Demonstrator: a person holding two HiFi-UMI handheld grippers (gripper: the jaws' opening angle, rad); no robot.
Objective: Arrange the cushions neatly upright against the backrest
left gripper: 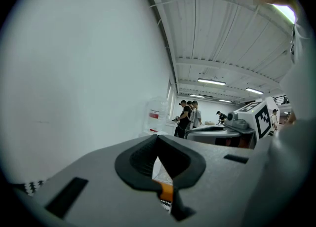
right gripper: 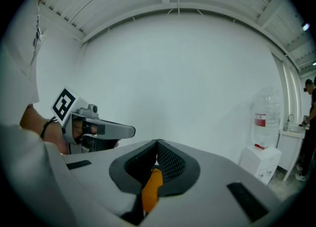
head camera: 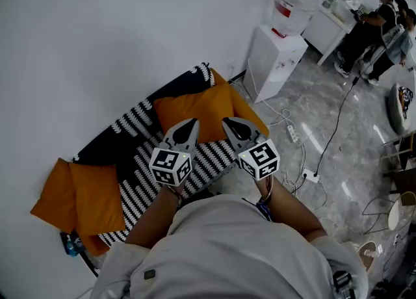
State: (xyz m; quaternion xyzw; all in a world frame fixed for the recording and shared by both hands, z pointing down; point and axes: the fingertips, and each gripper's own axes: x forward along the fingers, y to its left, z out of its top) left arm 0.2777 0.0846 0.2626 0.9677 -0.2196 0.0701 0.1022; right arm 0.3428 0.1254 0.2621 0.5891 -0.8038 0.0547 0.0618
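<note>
Head view: my left gripper (head camera: pixel 193 122) and right gripper (head camera: pixel 228 121) hover side by side, jaws closed and empty, at the near edge of the orange cushion (head camera: pixel 203 110) on the striped sofa (head camera: pixel 140 164). I reckon they're lined up for a two-handed grab.

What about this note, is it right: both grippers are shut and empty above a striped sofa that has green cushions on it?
One detail is wrong: the cushions are orange, not green, as the head view shows. The rest holds: the left gripper and right gripper are shut and empty above the striped sofa.
</note>
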